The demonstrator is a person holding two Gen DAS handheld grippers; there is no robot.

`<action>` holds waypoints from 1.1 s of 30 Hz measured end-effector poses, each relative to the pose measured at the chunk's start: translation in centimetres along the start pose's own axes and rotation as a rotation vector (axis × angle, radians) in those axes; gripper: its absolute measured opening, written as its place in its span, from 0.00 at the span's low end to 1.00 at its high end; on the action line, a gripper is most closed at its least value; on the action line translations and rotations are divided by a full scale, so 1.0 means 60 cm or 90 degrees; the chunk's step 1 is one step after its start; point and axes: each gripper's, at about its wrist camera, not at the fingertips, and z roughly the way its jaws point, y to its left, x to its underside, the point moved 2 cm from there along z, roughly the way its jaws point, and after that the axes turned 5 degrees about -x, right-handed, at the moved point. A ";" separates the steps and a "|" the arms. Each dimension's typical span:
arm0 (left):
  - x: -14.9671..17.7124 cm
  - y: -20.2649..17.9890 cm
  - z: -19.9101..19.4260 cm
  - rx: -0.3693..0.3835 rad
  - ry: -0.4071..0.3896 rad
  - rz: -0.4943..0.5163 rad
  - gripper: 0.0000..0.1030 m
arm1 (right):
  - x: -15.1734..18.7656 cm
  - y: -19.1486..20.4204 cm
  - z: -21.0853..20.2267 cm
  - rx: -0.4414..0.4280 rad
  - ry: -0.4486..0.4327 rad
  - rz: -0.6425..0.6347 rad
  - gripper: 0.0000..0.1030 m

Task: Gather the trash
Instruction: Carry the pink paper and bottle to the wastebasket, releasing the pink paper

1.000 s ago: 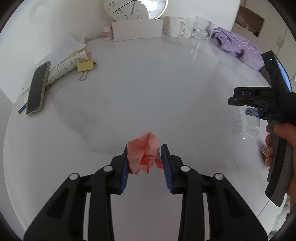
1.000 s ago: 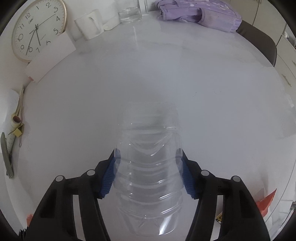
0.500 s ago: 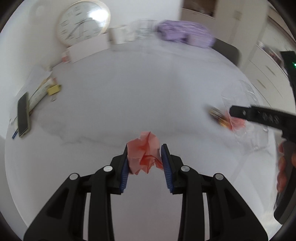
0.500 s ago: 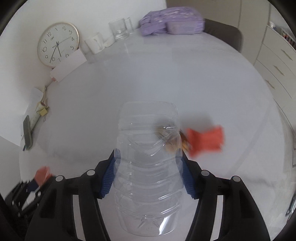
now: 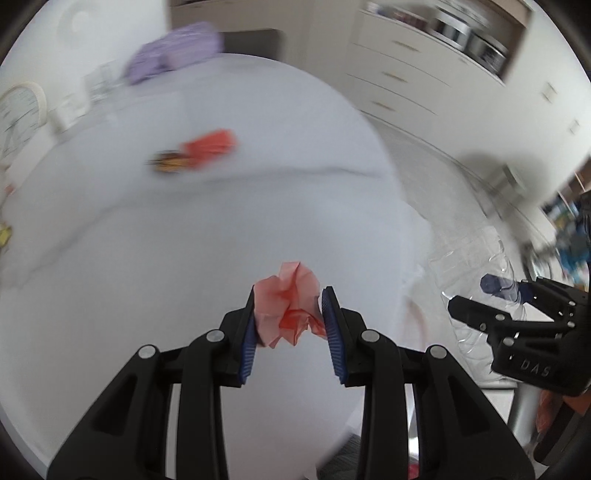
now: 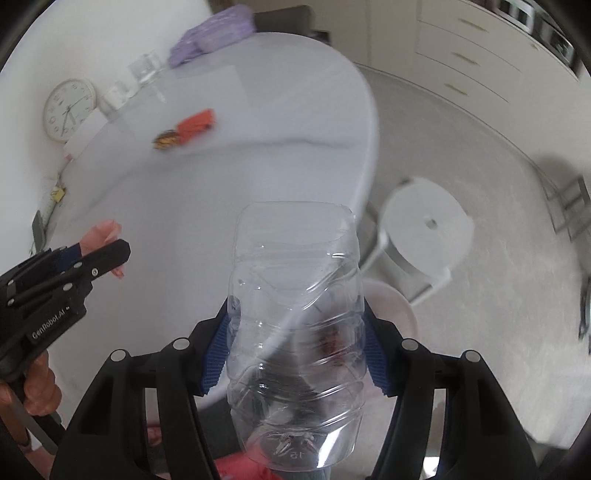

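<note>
My left gripper is shut on a crumpled pink paper, held above the near right edge of the white table. My right gripper is shut on a clear plastic bottle, base toward the camera, out past the table's edge above the floor. In the left wrist view the right gripper and bottle hang at the right. The right wrist view has the left gripper and paper at the left. A red wrapper and a brown wrapper lie on the table.
A white round stool stands on the pale floor beside the table. A pale round container rim shows below the bottle. A clock, glasses and a purple bag sit at the table's far side. Drawers line the wall.
Both grippers have swung right across the table with their loads still held. The two wrappers, the table's edge, the floor and the stool have come into view.
</note>
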 end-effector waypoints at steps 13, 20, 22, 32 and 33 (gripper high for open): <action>0.050 -0.281 0.085 0.077 0.083 0.118 0.35 | 0.126 -0.206 -0.051 0.001 -0.002 0.085 0.61; 0.047 -0.320 0.115 0.057 0.101 0.106 0.71 | 0.136 -0.240 -0.052 -0.011 -0.003 0.097 0.61; 0.042 -0.318 0.109 0.051 0.093 0.093 0.77 | 0.137 -0.245 -0.052 -0.012 -0.004 0.100 0.61; 0.025 -0.276 0.062 0.018 0.061 0.060 0.85 | 0.133 -0.236 -0.038 -0.021 -0.003 0.086 0.62; 0.022 -0.267 0.052 0.011 0.052 0.053 0.89 | 0.130 -0.231 -0.033 -0.025 -0.001 0.082 0.62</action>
